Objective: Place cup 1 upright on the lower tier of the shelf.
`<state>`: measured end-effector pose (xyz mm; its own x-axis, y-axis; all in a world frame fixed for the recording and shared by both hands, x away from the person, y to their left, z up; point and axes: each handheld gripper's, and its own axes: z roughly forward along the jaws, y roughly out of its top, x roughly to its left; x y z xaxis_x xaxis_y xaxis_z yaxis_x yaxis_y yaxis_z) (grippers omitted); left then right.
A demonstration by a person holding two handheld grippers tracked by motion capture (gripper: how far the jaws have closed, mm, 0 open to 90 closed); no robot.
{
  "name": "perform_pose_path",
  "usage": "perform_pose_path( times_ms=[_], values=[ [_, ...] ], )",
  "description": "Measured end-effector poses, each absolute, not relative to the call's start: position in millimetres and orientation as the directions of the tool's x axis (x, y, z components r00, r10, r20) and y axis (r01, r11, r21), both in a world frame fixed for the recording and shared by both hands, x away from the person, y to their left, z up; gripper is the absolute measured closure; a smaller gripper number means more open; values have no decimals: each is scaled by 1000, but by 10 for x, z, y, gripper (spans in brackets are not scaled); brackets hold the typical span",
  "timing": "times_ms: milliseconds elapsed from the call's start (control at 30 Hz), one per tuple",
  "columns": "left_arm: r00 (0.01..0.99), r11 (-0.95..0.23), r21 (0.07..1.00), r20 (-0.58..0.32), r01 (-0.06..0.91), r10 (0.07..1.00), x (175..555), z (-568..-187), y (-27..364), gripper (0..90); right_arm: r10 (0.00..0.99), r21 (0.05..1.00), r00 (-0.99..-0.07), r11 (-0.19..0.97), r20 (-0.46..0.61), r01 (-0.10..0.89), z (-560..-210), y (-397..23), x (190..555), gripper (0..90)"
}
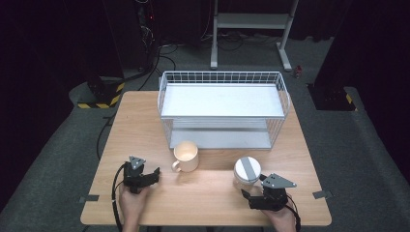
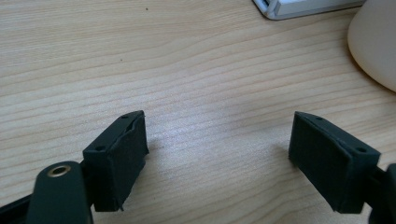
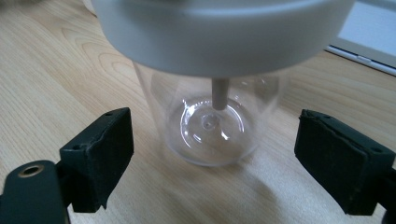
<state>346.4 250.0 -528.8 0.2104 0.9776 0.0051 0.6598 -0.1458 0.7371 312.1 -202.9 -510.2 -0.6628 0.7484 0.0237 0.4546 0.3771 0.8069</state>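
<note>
Jaws spread wide on both; we see right gripper (image 3: 212, 161) empty, clear jar (image 3: 212, 126) upright just ahead between its fingers, left gripper (image 2: 217, 156) over bare table (image 2: 140, 56), mug (image 2: 373, 42) beyond its right finger.

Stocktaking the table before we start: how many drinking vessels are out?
2. A cream mug stands in front of the wire rack, near the left gripper. A clear lidded cup stands just ahead of the right gripper.
</note>
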Motion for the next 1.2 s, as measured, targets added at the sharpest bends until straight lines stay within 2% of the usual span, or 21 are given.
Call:
perform_pose_path(
  times_ms=[700, 1200],
  values=[
    [211, -147, 738, 6, 659, 978, 3465, -5288, 2500, 195, 745, 824, -667, 367, 18, 432, -5054, -1858, 3245, 115],
    [210, -146, 737, 5, 660, 978, 3464, -5288, 2500, 195, 751, 844, -660, 350, 7, 407, -5042, -1826, 3313, 174]
  ],
)
